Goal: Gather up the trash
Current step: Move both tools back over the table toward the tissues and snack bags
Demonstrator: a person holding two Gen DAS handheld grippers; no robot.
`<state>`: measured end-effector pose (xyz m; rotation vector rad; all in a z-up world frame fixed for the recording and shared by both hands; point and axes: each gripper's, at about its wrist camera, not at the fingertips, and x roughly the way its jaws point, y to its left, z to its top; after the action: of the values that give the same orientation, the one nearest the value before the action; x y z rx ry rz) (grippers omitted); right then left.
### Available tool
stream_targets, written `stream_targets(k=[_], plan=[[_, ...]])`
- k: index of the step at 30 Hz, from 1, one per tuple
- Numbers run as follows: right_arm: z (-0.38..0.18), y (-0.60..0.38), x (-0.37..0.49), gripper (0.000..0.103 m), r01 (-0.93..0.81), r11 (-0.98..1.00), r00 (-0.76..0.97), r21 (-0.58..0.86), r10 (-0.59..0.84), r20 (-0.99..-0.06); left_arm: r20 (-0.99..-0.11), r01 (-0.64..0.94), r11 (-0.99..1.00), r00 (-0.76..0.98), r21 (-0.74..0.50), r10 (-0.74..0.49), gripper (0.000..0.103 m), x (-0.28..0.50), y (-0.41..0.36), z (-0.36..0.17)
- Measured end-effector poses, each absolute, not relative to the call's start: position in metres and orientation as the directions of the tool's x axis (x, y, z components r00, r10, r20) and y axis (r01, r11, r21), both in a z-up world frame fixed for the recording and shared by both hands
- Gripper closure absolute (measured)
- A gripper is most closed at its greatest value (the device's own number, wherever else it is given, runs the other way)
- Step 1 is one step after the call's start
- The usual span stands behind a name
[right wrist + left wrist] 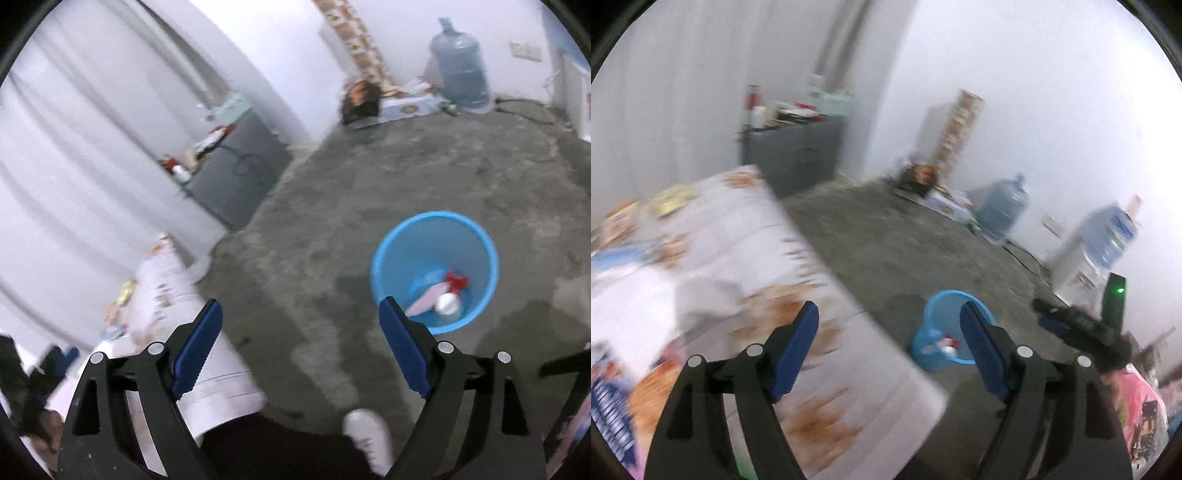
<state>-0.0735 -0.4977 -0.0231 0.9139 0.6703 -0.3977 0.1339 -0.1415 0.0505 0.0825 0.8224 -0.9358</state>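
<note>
White shoe near bin; table apparently left.

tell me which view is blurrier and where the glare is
Left wrist view: heavy motion smear across the patterned table, while the left hand-held gripper stays sharp; the wall at right washes out white. Right wrist view: milder blur, blue bin and its trash readable; both bend straight edges, fisheye.

In the right wrist view, the bin stands on the floor at about three o'clock from centre, holding a bottle and wrappers, with the table at eight o'clock, the cabinet at ten, and the water jug at one.
</note>
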Motion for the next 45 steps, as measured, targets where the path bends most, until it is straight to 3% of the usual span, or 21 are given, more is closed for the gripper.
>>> stream_targets(k=[9,17,27,34,38,41,45], plan=[[0.010,-0.441,-0.024,0.021,0.389,0.647,0.762,0.655,0.173,-0.624,-0.628,0.557,0.781,0.508,-0.283,-0.590,0.025,0.138,-0.004,0.044],[0.026,-0.373,0.021,0.021,0.216,0.682,0.713,0.698,0.379,-0.591,-0.600,0.506,0.816,0.571,-0.279,-0.560,0.025,0.135,0.045,0.042],[0.052,-0.268,0.099,0.021,0.027,0.819,0.633,0.573,0.430,-0.644,-0.564,0.482,0.808,0.583,-0.340,-0.585,0.025,0.140,0.081,0.027],[0.052,-0.194,0.159,0.030,-0.123,0.891,0.584,0.437,0.421,-0.694,-0.532,0.479,0.796,0.593,-0.370,-0.604,0.025,0.153,0.095,0.024],[0.044,-0.165,0.190,0.037,-0.170,0.924,0.574,0.342,0.375,-0.728,-0.518,0.478,0.788,0.594,-0.389,-0.615,0.030,0.162,0.100,0.022],[0.038,-0.152,0.204,0.044,-0.193,0.927,0.561,0.323,0.374,-0.738,-0.515,0.477,0.779,0.585,-0.406,-0.627,0.035,0.170,0.103,0.018],[0.040,-0.145,0.212,0.046,-0.236,0.918,0.562,0.320,0.397,-0.725,-0.519,0.477,0.773,0.573,-0.418,-0.634,0.037,0.178,0.104,0.014]])
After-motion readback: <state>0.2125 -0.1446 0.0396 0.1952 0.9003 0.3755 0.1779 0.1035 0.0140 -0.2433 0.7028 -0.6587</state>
